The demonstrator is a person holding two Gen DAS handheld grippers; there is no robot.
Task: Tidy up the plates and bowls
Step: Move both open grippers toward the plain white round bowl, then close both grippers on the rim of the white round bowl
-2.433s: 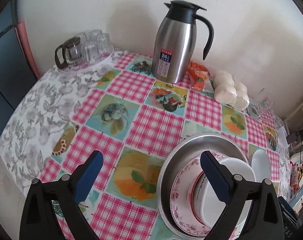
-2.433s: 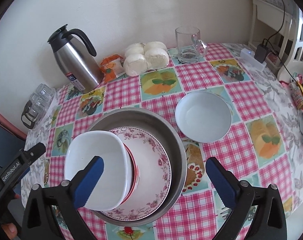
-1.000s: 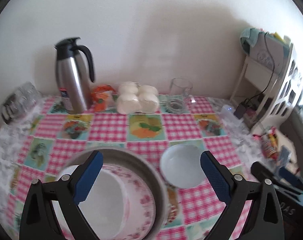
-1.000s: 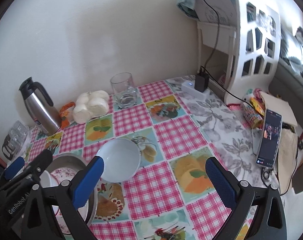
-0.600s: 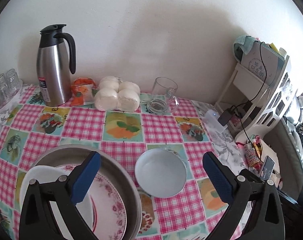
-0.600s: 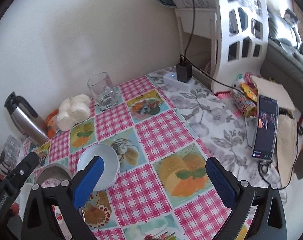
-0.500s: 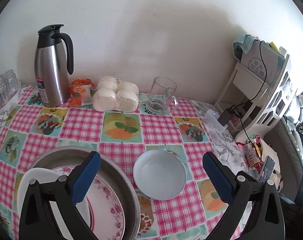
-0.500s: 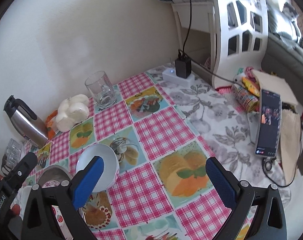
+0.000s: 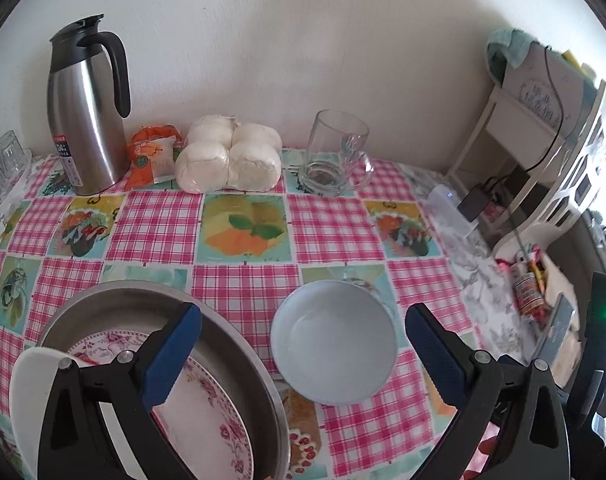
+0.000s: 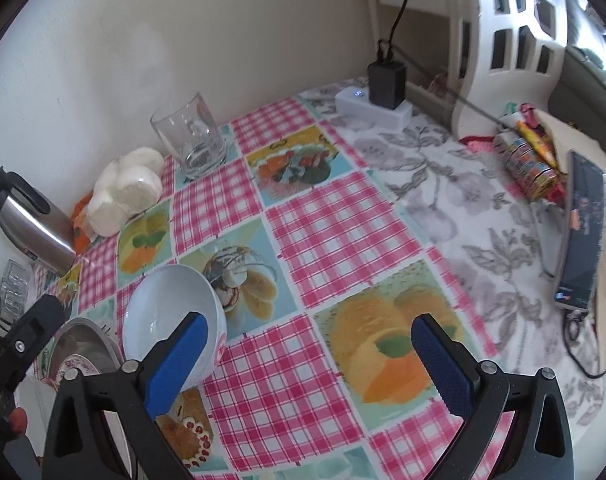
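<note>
1. now both left tongs (image 9: pixel 303 344) and right tongs (image 10: pixel 309 346) gape wide, holding nothing.
2. white bowl (image 9: pixel 334 341) sits on the table (image 9: pixel 243 288), just beside the steel basin (image 9: pixel 239 334).
3. straddle its rim squarely; glazed ware likely slips.

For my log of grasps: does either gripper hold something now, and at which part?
Nothing is held. The left gripper and the right gripper are both open, with the white bowl resting free on the table.
</note>
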